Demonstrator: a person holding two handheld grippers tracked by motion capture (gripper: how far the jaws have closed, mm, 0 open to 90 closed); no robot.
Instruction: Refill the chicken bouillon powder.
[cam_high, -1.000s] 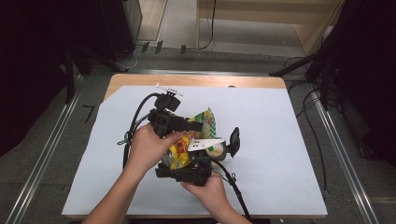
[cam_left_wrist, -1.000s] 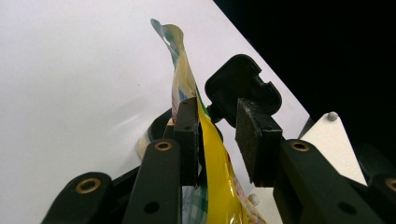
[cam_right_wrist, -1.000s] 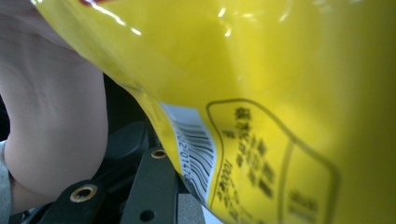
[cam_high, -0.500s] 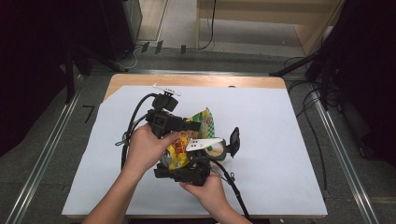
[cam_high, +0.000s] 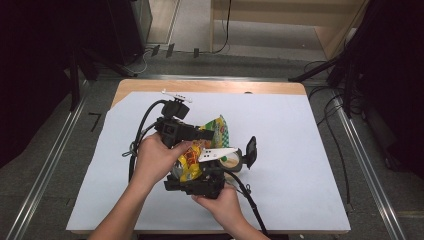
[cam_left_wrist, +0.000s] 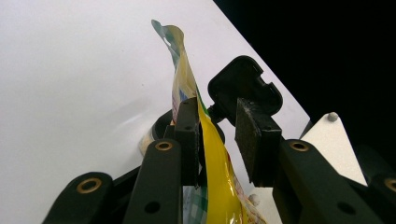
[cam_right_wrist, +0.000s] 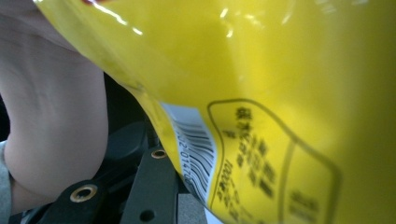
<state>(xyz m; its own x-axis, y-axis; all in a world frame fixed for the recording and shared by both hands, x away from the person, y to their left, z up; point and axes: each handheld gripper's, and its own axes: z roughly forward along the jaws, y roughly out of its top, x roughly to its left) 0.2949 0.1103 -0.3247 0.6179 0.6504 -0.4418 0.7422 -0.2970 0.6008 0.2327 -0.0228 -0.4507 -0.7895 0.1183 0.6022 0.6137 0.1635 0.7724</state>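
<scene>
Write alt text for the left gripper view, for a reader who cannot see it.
A yellow snack bag stands edge-on between the left gripper's two black jaws, lying against the left pad while a gap separates it from the right one. Its crimped top curls up over the white table sheet; another black gripper part sits just behind.

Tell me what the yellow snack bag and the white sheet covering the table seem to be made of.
Yellow snack bag: probably thin glossy plastic film; it shows bright glare streaks, bends softly and carries a printed barcode. White sheet: looks like matte paper or thin board, flat without shine; which one is unclear.
</scene>
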